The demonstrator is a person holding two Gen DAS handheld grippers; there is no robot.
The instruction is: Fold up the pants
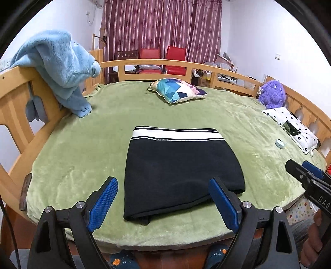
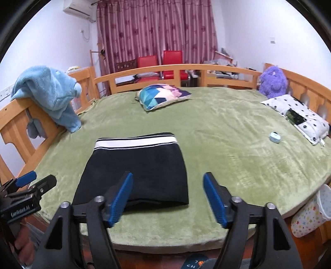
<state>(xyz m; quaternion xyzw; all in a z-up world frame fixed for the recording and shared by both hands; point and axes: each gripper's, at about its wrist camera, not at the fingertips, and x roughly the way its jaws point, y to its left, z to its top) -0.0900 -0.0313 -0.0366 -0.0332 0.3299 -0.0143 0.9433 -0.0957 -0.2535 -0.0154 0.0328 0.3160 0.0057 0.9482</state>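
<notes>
I am in a bedroom of a home. In front of me stands a wooden bed [image 1: 157, 62] with slatted rails, covered by a green fleece blanket [image 1: 115, 128]. On it lie a patterned cushion [image 1: 178, 91], a purple plush toy [image 1: 272, 94] and a spotted pillow [image 1: 289, 124]. A light blue fleece garment [image 1: 60, 66] hangs over the rail. Beyond the bed I see striped maroon curtains [image 1: 161, 29], two red chairs [image 2: 161, 64], and a wall air conditioner [image 2: 79, 9].

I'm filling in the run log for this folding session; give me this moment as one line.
pants: folded, flat on green blanket | left gripper: open, empty | right gripper: open, empty | both clear of pants
</notes>
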